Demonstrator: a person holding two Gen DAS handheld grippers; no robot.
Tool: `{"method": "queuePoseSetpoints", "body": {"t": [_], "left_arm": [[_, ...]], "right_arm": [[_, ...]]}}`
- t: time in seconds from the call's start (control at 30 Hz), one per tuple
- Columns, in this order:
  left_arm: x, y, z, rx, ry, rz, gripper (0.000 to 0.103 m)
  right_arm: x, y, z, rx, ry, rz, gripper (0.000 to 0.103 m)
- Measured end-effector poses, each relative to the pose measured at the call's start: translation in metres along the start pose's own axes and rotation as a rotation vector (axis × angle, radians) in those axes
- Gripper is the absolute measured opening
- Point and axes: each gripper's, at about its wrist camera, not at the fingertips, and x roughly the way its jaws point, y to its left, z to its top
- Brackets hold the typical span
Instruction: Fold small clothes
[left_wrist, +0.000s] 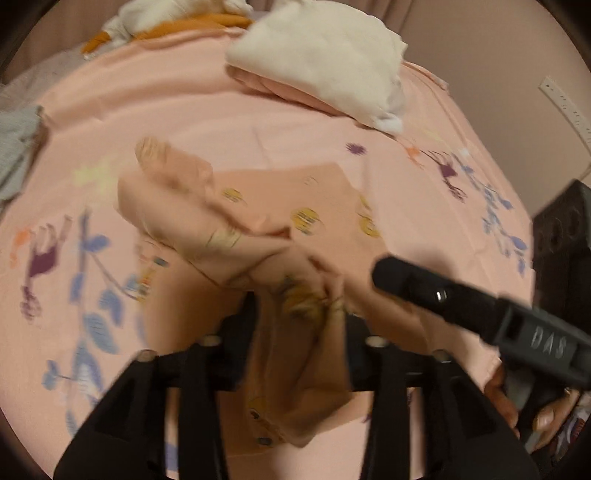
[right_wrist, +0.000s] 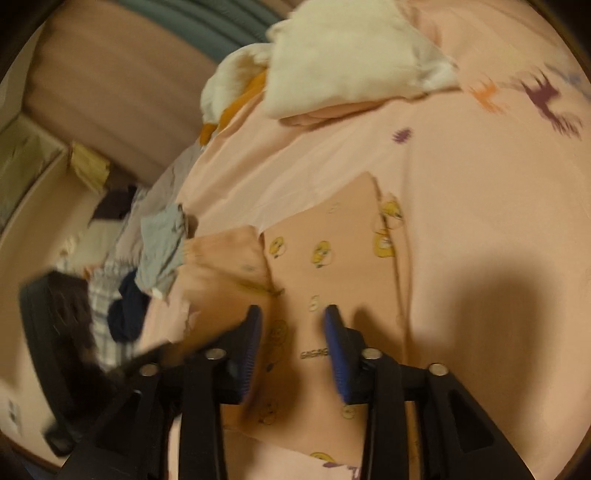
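Observation:
A small peach garment (left_wrist: 314, 206) printed with yellow cartoon birds lies on the pink bedsheet (left_wrist: 184, 110). In the left wrist view my left gripper (left_wrist: 299, 299) holds a bunched, lifted fold of this garment between its fingers. My right gripper shows there as a dark body (left_wrist: 443, 295) at the right. In the right wrist view the garment (right_wrist: 332, 251) lies flat, and my right gripper (right_wrist: 291, 317) hovers open just above it, blue pads apart, holding nothing.
A stack of white and pink folded clothes (left_wrist: 321, 55) sits at the far side of the bed. A white and orange pile (left_wrist: 155, 22) lies behind it. Grey cloth (right_wrist: 162, 247) and dark clothes (right_wrist: 125, 314) lie at the bed's left edge.

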Motion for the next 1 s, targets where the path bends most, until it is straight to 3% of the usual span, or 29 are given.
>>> {"method": "queuePoseSetpoints", "body": {"t": [0.07,0.2,0.47,0.6,0.93,1.0], "left_arm": [[-0.005,-0.001,-0.003,0.009,-0.024,-0.031,0.06],[-0.026,0.012,-0.009,-0.001,-0.076,-0.053,0.061],[-0.049,0.066,-0.041,-0.131,-0.11,-0.031,0.064],[-0.048,0.084,-0.054,-0.184,-0.089,-0.023,0.064],[-0.049,0.093,-0.068,-0.206,-0.079,-0.036,0.064],[-0.049,0.093,-0.069,-0.204,-0.08,-0.037,0.064]], "right_arm": [[-0.001,-0.005,0.001,0.028,0.004,0.027,0.045],[0.002,-0.004,0.002,0.049,0.014,0.065,0.049],[0.029,0.012,0.011,-0.019,0.088,0.066,0.071],[0.048,0.017,0.015,-0.081,0.131,-0.055,0.071],[0.064,0.024,0.021,-0.162,0.103,-0.106,0.07],[0.069,0.028,0.021,-0.193,0.105,-0.123,0.048]]}}
